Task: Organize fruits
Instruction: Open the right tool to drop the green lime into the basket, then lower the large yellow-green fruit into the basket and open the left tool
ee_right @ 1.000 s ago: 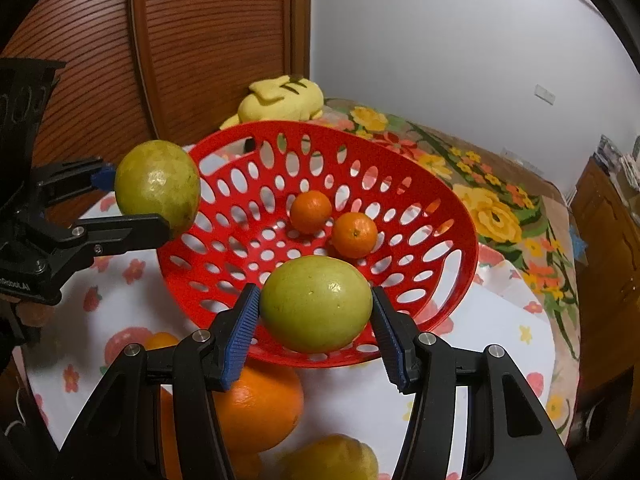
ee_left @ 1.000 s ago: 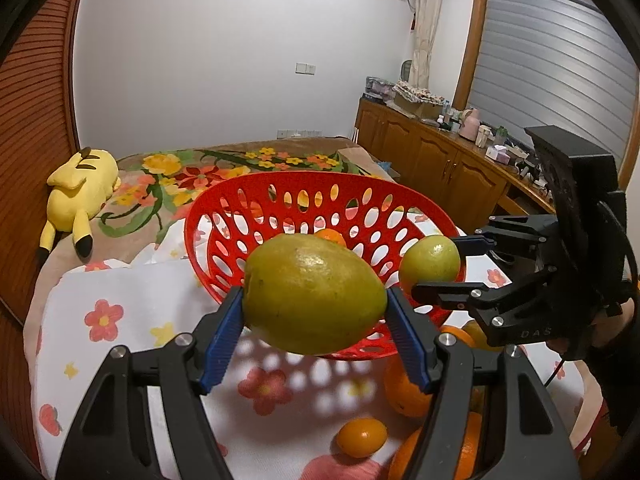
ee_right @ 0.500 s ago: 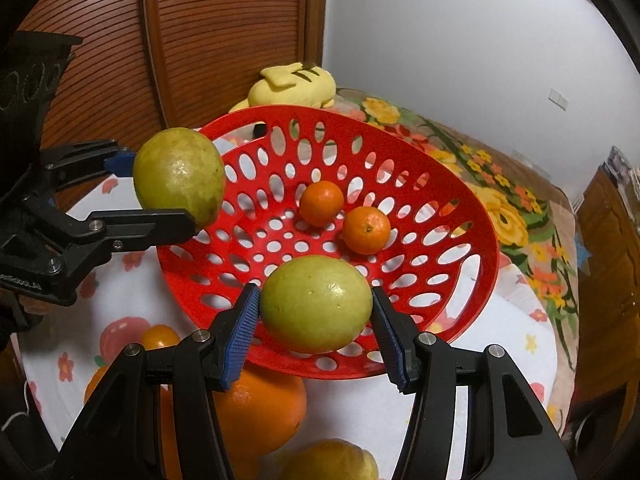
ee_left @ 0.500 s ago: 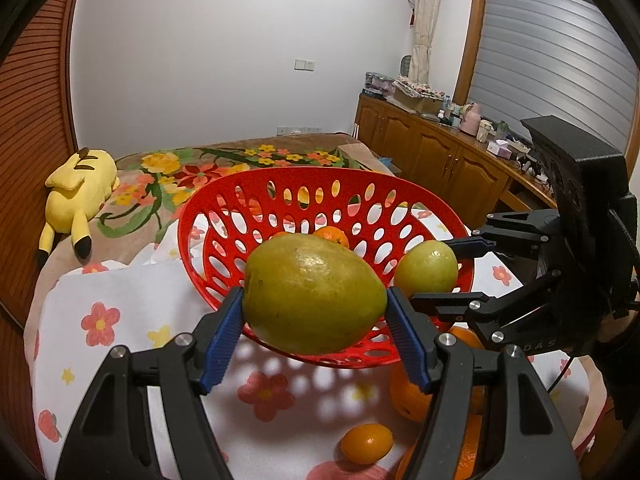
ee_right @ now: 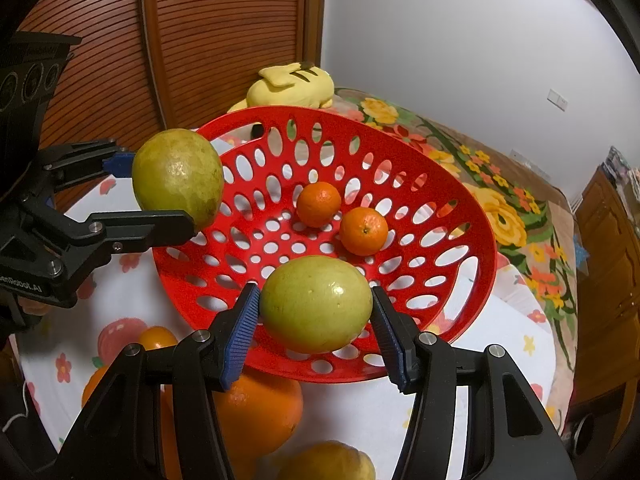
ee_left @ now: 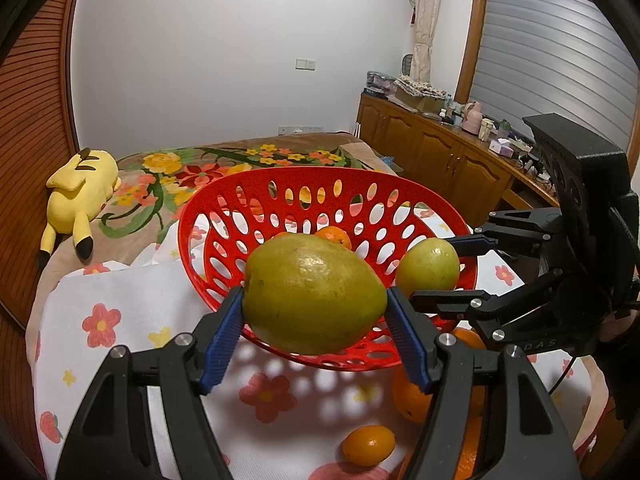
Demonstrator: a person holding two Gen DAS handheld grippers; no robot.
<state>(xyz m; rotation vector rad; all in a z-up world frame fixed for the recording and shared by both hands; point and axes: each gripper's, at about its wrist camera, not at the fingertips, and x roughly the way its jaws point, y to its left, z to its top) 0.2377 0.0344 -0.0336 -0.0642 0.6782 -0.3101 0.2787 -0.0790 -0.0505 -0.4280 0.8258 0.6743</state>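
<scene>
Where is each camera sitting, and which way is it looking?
Left wrist: rides the left gripper, looking past its green fruit over the red basket toward the cabinets; the right gripper shows at right.
Right wrist: rides the right gripper, looking past its round green fruit into the basket toward the wooden door; the left gripper shows at left.
Shared: both fruits, basket, yellow plush toy.

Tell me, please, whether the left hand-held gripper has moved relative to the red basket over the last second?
Yes. In the right wrist view the left hand-held gripper and its green fruit moved rightward, overlapping the red basket rim.
</scene>
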